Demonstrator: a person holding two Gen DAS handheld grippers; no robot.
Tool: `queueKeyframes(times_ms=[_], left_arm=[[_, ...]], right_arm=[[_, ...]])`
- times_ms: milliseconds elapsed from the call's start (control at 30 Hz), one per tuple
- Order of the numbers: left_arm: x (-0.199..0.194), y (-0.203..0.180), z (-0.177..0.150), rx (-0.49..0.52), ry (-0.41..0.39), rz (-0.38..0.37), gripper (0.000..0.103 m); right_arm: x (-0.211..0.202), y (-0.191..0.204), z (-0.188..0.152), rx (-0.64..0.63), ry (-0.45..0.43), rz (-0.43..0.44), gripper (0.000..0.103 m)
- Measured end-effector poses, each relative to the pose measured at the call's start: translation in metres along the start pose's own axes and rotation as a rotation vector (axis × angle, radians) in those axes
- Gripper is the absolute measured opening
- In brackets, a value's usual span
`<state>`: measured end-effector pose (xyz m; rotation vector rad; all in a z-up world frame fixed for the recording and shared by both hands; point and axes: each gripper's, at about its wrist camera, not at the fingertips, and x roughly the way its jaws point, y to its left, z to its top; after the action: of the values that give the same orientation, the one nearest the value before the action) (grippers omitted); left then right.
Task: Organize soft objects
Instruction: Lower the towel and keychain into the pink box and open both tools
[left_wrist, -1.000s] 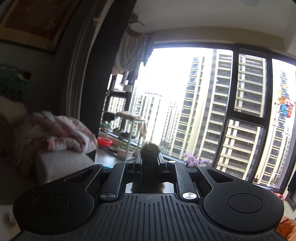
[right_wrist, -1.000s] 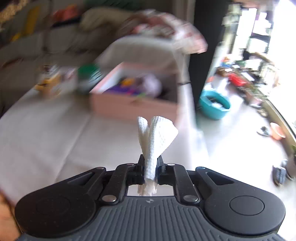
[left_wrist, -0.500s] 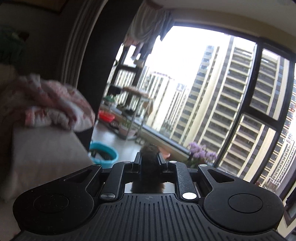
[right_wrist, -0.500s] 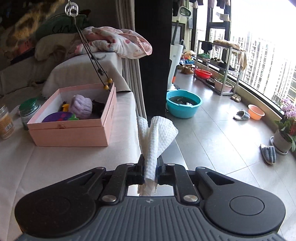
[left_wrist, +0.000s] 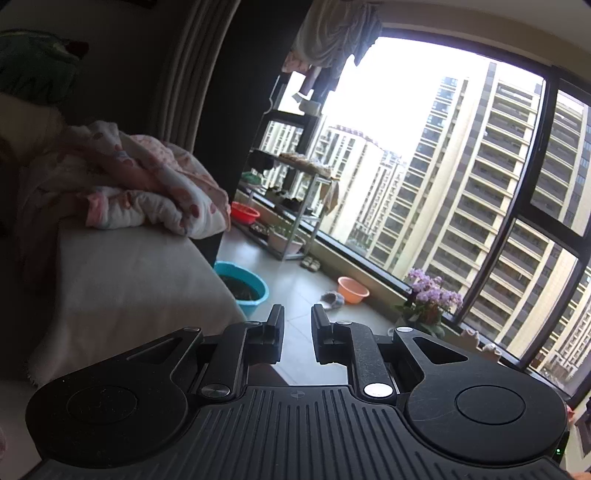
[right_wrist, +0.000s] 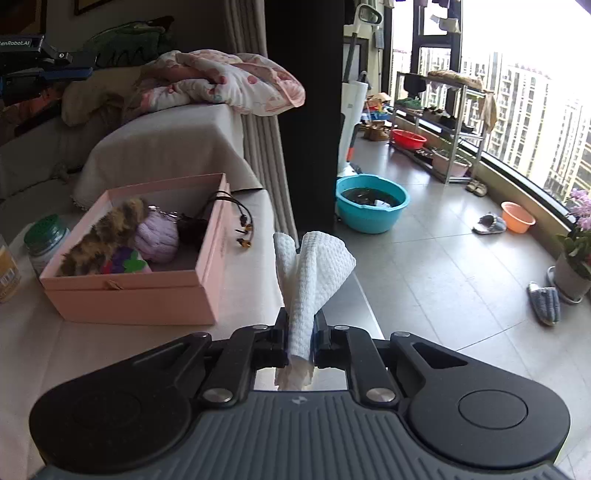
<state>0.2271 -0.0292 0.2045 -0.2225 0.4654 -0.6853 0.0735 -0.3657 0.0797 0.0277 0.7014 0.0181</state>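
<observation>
Right claw is clamping a white waffle-weave cloth by its lower end; the cloth is fanning upward out of the jaws, with a short tail hanging behind them. Left claw is holding nothing, its jaws standing a little apart with only floor showing through the gap. The pink box is sitting on the cloth-covered tabletop, off to the left of the right claw and not yet under it. Inside are lying a brown furry toy, a purple knitted ball and a purple-and-green felt piece; dark cords are draping over the right wall. Step in hand, by my reading: carrying the cloth to the box. To do it well, bring the claw over the emptier right half of the box, lower until the cloth is inside the walls, then release, since a limp cloth may catch the rim or the cords. A green-lidded jar is standing just beside the box's left side; keep clear.
</observation>
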Motion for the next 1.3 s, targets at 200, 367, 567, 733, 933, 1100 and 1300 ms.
queueKeyframes(times_ms=[200,367,567,733,933,1100,1300], left_arm=[[0.0,0.023,-0.064,-0.039,0.11,0.081,0.018],[-0.047,0.029,-0.133,-0.032,0.158,0.062,0.018],[-0.089,0.05,-0.19,-0.067,0.187,0.072,0.018],[-0.107,0.075,-0.207,-0.144,0.213,0.129,0.018],[-0.118,0.083,-0.2,-0.169,0.251,0.189,0.018],[-0.116,0.077,-0.188,-0.164,0.224,0.172,0.018],[-0.109,0.064,-0.185,-0.129,0.254,0.176,0.018]], right_arm=[[0.019,0.044,0.063,-0.017,0.023,0.243,0.011],[0.084,0.09,0.106,-0.011,0.202,0.304,0.011],[0.157,0.148,0.11,0.018,0.381,0.335,0.011],[0.155,0.184,0.11,-0.086,0.413,0.34,0.021],[0.106,0.149,0.127,-0.196,0.294,0.224,0.058],[0.081,0.115,0.139,-0.175,0.126,0.153,0.061],[0.132,0.109,0.119,-0.262,0.139,0.037,0.06]])
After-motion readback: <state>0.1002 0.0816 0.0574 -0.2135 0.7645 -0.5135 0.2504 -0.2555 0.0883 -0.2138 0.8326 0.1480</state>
